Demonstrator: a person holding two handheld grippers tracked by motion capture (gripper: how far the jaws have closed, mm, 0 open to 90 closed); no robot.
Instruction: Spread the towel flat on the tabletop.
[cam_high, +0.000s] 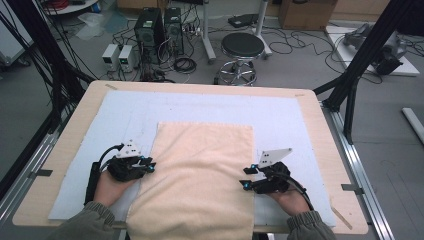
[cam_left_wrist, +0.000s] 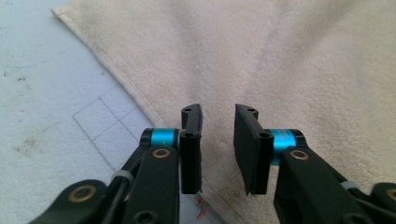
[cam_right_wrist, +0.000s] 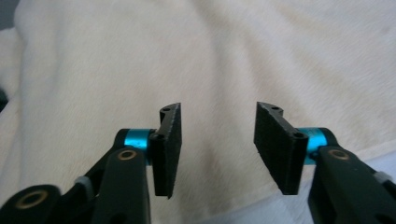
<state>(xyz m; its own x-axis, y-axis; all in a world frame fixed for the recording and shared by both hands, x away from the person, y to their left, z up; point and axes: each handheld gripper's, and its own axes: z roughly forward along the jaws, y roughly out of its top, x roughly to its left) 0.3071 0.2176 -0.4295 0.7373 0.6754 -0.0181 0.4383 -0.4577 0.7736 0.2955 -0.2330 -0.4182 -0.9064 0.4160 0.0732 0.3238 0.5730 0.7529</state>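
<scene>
High view: we see one cream towel (cam_high: 197, 175) lying flat on the pale mat (cam_high: 280, 112) of the table (cam_high: 320, 130), its near end hanging over the table's near edge. The left gripper (cam_high: 148, 165) sits at the towel's left edge, the right gripper (cam_high: 247, 177) at its right edge, both pointing inward and roughly level with each other. Count: one towel, two grippers, one mat. Left gripper view: the jaws stand apart with a narrow gap, nothing between the pads; the towel (cam_left_wrist: 261, 60) edge runs diagonally beneath them, bare mat (cam_left_wrist: 42, 102) to the left. Right gripper view: the jaws stand wider apart, also empty, hovering over the towel (cam_right_wrist: 210, 56) just inside its edge, with a strip of mat at the lower right. Handling, as we judge it: the cloth looks soft, light and limp, with shallow wrinkles; it should drape and fold rather than hold shape, and is not fragile. We would pinch it at the side edges, each gripper nipping the hem directly below its jaws, so both sides lift evenly.
</scene>
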